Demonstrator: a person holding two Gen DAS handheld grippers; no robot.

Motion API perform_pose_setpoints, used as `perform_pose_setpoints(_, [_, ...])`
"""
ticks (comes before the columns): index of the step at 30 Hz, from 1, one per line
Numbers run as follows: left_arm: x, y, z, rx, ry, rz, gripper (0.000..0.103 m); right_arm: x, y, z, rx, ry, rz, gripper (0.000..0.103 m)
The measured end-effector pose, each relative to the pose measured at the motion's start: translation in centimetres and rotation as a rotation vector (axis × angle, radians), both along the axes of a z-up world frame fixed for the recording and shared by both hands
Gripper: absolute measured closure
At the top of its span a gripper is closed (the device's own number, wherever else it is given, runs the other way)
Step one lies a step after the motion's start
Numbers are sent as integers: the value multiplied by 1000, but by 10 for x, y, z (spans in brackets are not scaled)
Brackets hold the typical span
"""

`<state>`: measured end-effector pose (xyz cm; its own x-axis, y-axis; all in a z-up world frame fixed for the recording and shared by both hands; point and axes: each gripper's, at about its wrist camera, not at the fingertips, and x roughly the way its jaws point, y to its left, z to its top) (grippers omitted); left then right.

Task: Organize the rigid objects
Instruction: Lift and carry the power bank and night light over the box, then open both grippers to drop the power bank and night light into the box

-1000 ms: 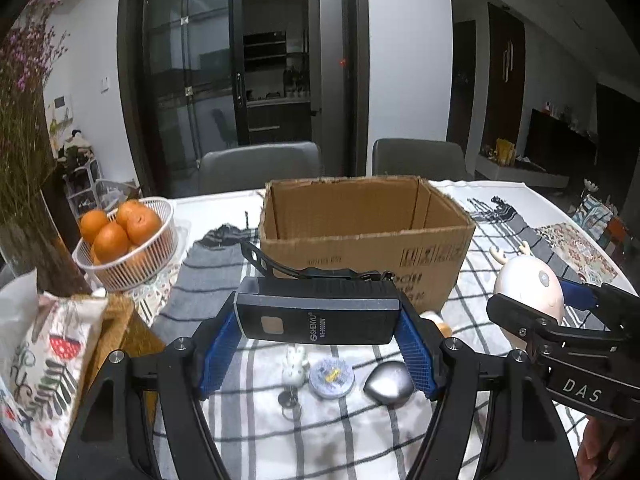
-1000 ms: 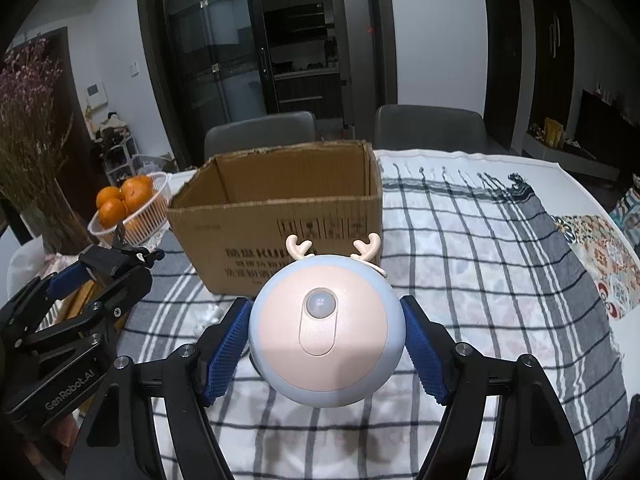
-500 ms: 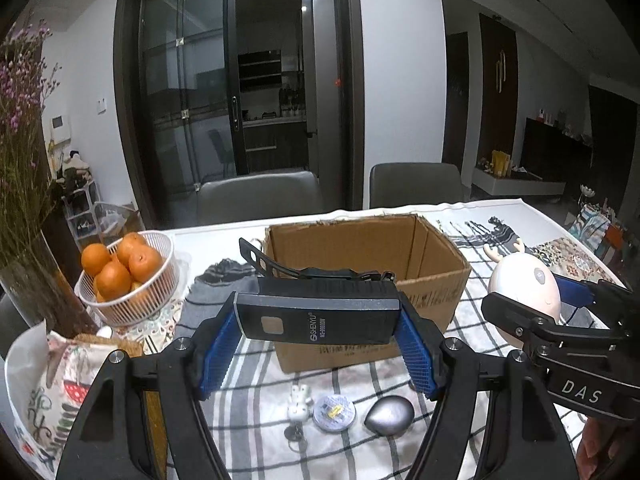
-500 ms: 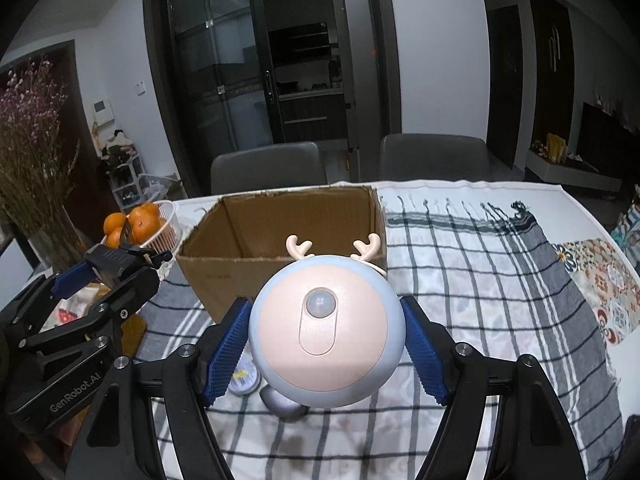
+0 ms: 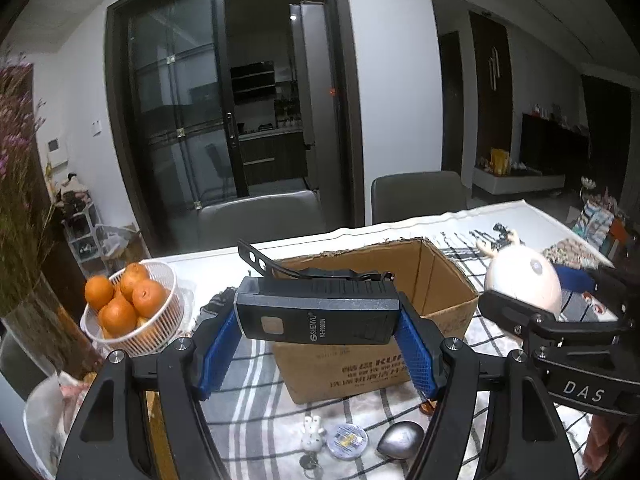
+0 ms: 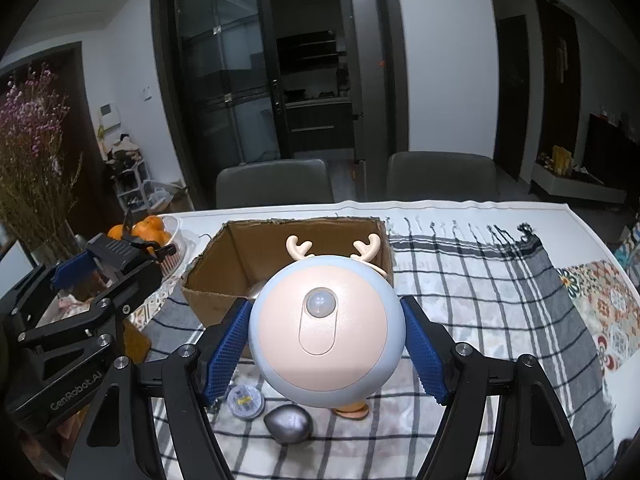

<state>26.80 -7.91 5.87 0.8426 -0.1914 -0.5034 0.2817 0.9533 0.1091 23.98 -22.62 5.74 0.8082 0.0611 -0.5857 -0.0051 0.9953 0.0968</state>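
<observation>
My left gripper is shut on a black rectangular work light with a strap, held in the air before the open cardboard box. My right gripper is shut on a round pink-and-blue deer night light with antlers, held above the table in front of the box. The night light also shows at the right of the left wrist view. On the checked cloth below lie a silver egg-shaped object, a small round tin and a small white figurine.
A white basket of oranges stands left of the box. A vase of dried purple flowers is at the far left. Two grey chairs stand behind the table. A patterned mat lies at the right.
Both grippers have risen with their objects still held. The box now looks lower and farther, and its inside shows more. The small items on the cloth came into the right wrist view.
</observation>
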Motion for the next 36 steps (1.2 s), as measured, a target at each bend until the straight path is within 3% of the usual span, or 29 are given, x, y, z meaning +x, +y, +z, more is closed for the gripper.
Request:
perform_pose_setpoints(11, [41, -9, 12, 24, 10, 1, 31, 42, -3, 10, -8, 1, 31, 28])
perform_pose_setpoints(36, [115, -21, -38, 85, 165, 26, 31, 119, 0, -27, -52, 123, 61, 28])
